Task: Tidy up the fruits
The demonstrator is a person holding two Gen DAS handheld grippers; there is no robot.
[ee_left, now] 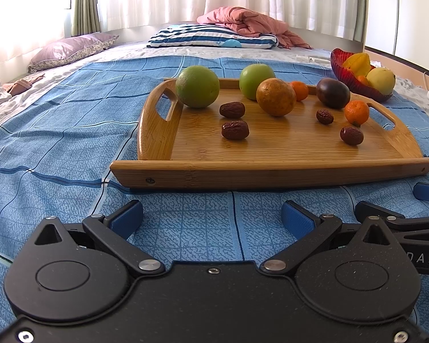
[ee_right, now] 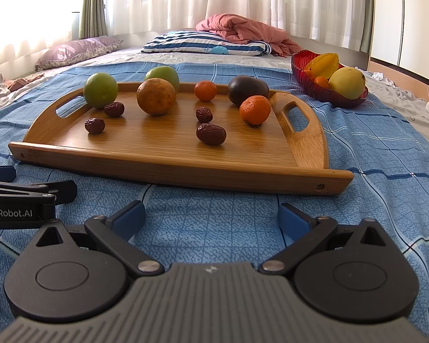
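Note:
A bamboo tray lies on the blue bedspread. It holds two green fruits, a brownish orange, a dark purple fruit, two small tangerines and several red dates. A red glass bowl behind the tray's right end holds a starfruit, a yellow fruit and small oranges. My left gripper and right gripper rest open and empty in front of the tray.
The bed carries a striped pillow, a pink blanket and a purple pillow at the far end. Curtains hang behind. A wardrobe stands at the right. Each gripper shows at the edge of the other's view.

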